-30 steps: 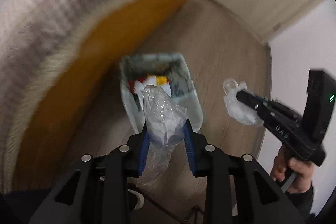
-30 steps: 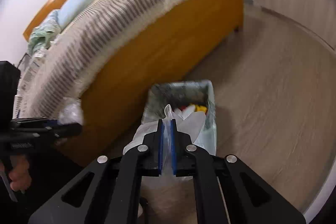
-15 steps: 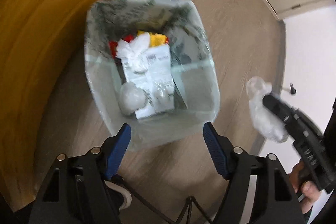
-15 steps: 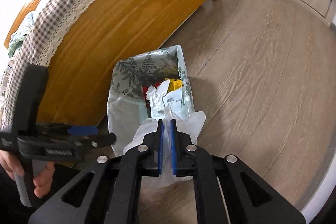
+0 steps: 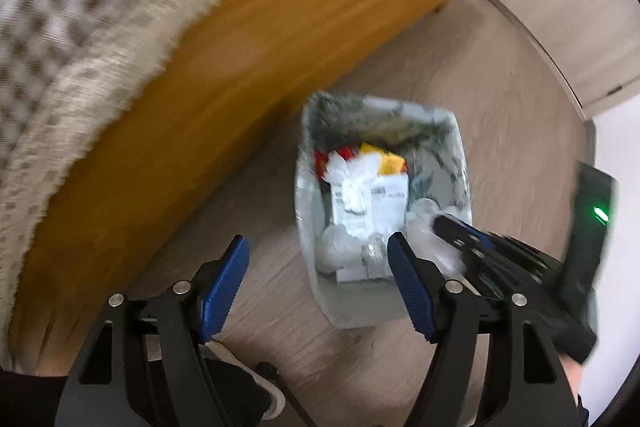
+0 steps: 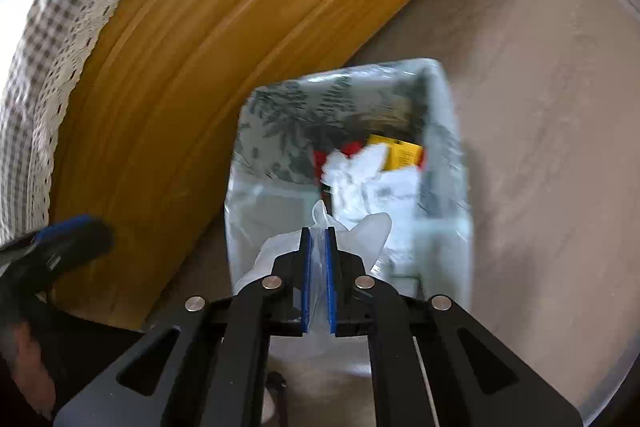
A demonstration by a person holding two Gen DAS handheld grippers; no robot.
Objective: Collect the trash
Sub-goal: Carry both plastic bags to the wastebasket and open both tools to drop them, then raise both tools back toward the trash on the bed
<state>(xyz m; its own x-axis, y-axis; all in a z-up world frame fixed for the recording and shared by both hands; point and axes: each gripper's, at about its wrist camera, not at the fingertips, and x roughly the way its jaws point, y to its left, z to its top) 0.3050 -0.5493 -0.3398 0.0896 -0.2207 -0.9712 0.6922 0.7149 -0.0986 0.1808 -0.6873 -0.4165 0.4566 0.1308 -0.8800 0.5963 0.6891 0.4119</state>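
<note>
One piece remains to drop: the right gripper clenches a crumpled plastic bag over the lined bin beside the bed, the left gripper hangs released, so next comes letting go.

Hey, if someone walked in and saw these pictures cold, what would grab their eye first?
Probably the trash bin on the wood floor beside the orange wooden bed frame, its leaf-print liner stuffed with white paper, red and yellow packaging. Next, the right hand-held gripper over the bin's near edge, shut on a crumpled clear plastic bag. The left hand-held gripper stands open with nothing between its blue pads.
</note>
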